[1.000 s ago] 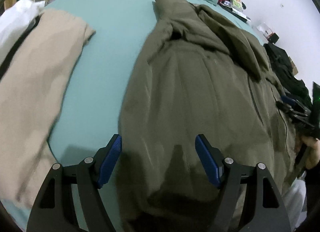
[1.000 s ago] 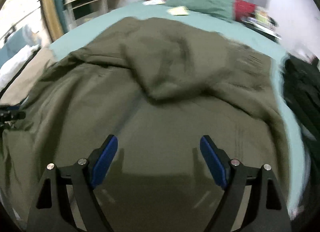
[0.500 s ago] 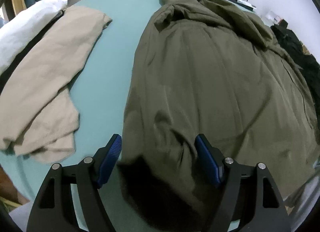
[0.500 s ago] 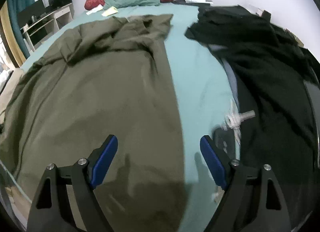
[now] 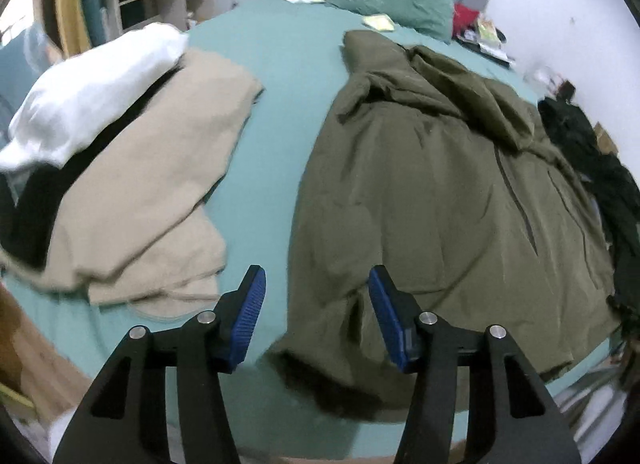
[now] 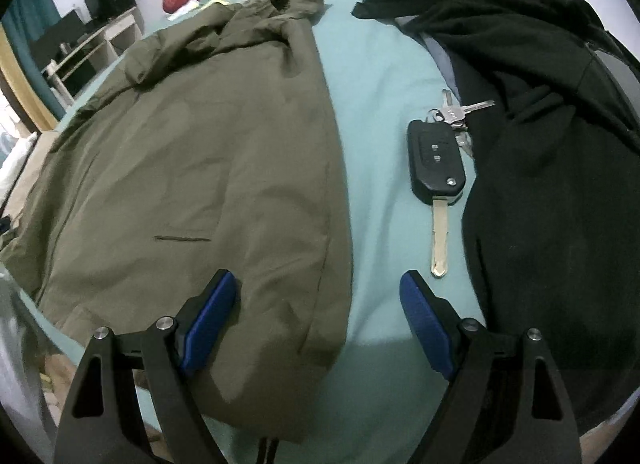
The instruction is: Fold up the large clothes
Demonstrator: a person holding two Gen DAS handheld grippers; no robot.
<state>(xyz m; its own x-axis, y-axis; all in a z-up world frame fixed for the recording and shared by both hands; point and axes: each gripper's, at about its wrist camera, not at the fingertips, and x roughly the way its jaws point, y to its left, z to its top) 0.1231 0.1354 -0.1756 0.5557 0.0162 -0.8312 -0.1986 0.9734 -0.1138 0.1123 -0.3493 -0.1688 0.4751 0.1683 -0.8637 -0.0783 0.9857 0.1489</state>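
Observation:
An olive green jacket (image 5: 440, 191) lies spread flat on the teal bed, hood toward the pillows; it also fills the left half of the right wrist view (image 6: 192, 167). My left gripper (image 5: 316, 312) is open and empty over the jacket's near left hem corner. My right gripper (image 6: 318, 324) is open and empty over the jacket's near right hem corner, its left finger (image 6: 208, 316) above the cloth and its right finger (image 6: 424, 328) above the bare sheet.
A beige garment (image 5: 152, 191) with a white one (image 5: 92, 91) on it lies left of the jacket. A black garment (image 6: 560, 151) lies right of it. A car key with a key bunch (image 6: 436, 159) rests on the sheet (image 6: 380, 75) between. Pillows (image 5: 388, 3) sit at the head.
Both grippers have drawn back toward the foot of the bed and off the jacket. The left one has narrowed its opening somewhat. The right one has swung right, bringing the key into view.

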